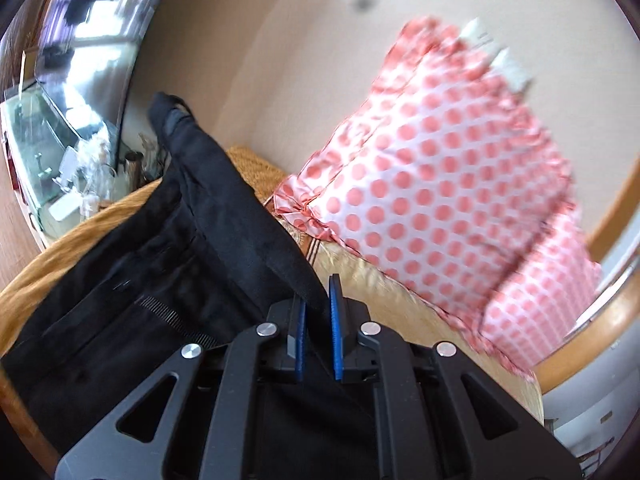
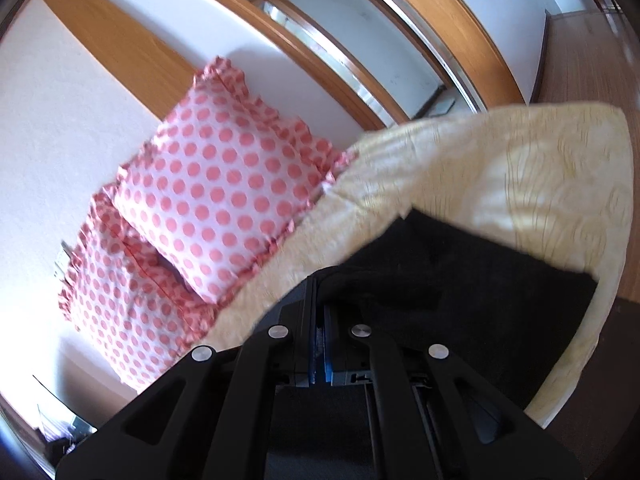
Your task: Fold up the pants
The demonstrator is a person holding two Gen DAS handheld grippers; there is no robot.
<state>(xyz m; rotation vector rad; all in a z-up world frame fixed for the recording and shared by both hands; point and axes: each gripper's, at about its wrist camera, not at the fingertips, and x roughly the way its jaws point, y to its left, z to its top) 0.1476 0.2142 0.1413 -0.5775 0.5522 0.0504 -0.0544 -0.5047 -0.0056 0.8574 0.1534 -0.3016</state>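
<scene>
Both grippers clamped on black pants

The left gripper [image 1: 318, 304] points downward, its blue pads [image 1: 335, 320] drawn close with a fold of the pants [image 1: 192, 240] pinched between them, a narrow gap showing nearer the camera. The right gripper [image 2: 318, 300] tilts only slightly down, jaws pressed together, black cloth caught at the fingertips.

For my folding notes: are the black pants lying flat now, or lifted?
Lifted in part: the black pants rise in a fold into the left gripper, while the rest lies on the bed.
</scene>
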